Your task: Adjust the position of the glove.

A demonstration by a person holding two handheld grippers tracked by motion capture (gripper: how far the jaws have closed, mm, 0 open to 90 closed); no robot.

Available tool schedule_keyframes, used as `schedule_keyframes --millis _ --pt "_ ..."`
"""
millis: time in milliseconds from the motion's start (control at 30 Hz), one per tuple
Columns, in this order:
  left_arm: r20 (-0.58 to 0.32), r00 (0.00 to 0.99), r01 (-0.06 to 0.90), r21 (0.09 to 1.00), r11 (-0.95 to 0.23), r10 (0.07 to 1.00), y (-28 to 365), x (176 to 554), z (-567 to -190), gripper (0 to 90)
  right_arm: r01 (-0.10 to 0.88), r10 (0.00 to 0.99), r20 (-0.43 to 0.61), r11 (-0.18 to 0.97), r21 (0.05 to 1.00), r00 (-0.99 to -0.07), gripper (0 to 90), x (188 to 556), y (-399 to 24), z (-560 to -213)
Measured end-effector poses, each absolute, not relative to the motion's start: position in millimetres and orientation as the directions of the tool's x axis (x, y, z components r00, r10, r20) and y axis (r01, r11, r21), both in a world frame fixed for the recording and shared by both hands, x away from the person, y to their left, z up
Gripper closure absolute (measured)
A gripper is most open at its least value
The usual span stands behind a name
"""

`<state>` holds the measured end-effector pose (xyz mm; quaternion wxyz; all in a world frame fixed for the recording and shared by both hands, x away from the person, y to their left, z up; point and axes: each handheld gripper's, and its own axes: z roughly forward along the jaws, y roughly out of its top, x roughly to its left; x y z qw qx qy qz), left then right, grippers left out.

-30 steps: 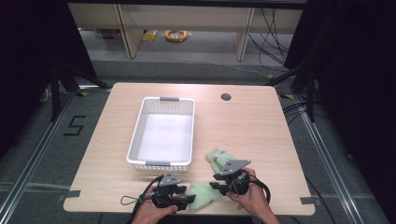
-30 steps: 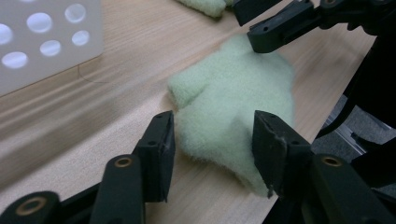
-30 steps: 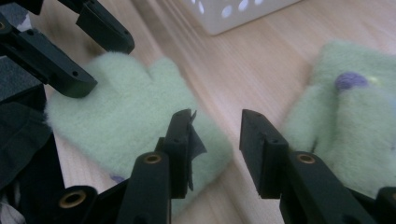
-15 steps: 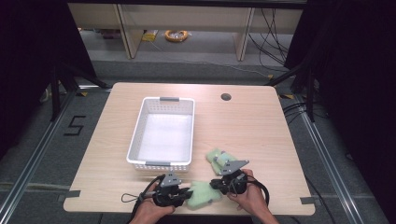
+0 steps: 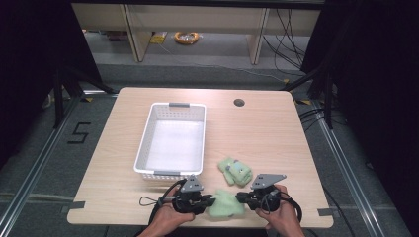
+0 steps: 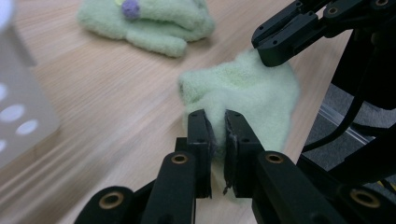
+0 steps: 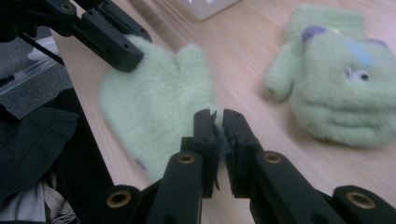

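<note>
The left claw (image 5: 211,201) pinches 1 edge of a plain pale-green fleecy mitten (image 5: 226,205), its 2 black jaws having just been closing onto the fabric, which in the left gripper view (image 6: 215,140) bunches up between them. The right claw (image 5: 240,197) pinches the opposite edge of the same mitten, its jaws likewise having just been closing, with a fold of green fleece (image 7: 217,122) caught between the pads in the right gripper view. The mitten (image 6: 243,93) lies stretched between the 2 claws near the front edge of the light wooden desk (image 5: 267,133), its thumb pointing away from the person in the right gripper view (image 7: 159,107).

A second pale-green fleecy mitten with a purple dot and a small sewn-on face (image 5: 235,171) lies just behind the held one, apart from it, flat on the desk (image 7: 341,79). In the left gripper view it sits at the top of the frame (image 6: 144,23).

A white perforated plastic basket with grey handles (image 5: 144,153) stands to the left of the mittens, near the left claw. A small round dark hole (image 5: 239,102) sits in the desk near its far edge. The person's hands (image 5: 165,222) come in from the bottom of the high view.
</note>
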<state>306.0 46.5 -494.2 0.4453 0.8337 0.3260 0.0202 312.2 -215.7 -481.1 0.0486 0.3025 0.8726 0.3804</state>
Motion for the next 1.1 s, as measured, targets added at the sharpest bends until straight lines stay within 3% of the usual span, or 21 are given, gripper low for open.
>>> schedule_keyframes --millis 533,633,833,1000,1100 --pt "-0.234 0.775 0.533 0.741 -0.408 0.586 45 312 -507 74.1 0.51 0.588 0.124 0.555 0.657 -0.8 79.9 316 -217 -495" --pt "-0.211 0.778 0.524 0.736 -0.428 0.591 47 311 -505 62.9 0.517 0.59 0.132 0.552 0.655 -0.797 72.3 316 -217 -496" --pt "-0.226 0.759 0.528 0.762 -0.375 0.611 55 306 -493 50.7 0.495 0.608 0.111 0.512 0.702 -0.786 55.7 318 -220 -485" --pt "-0.241 0.758 0.532 0.765 -0.362 0.606 59 299 -486 45.0 0.481 0.659 0.064 0.475 0.737 -0.749 50.4 328 -225 -473" --pt "-0.261 0.751 0.551 0.753 -0.359 0.606 61 296 -487 40.1 0.474 0.665 0.019 0.512 0.717 -0.747 49.7 340 -224 -468"
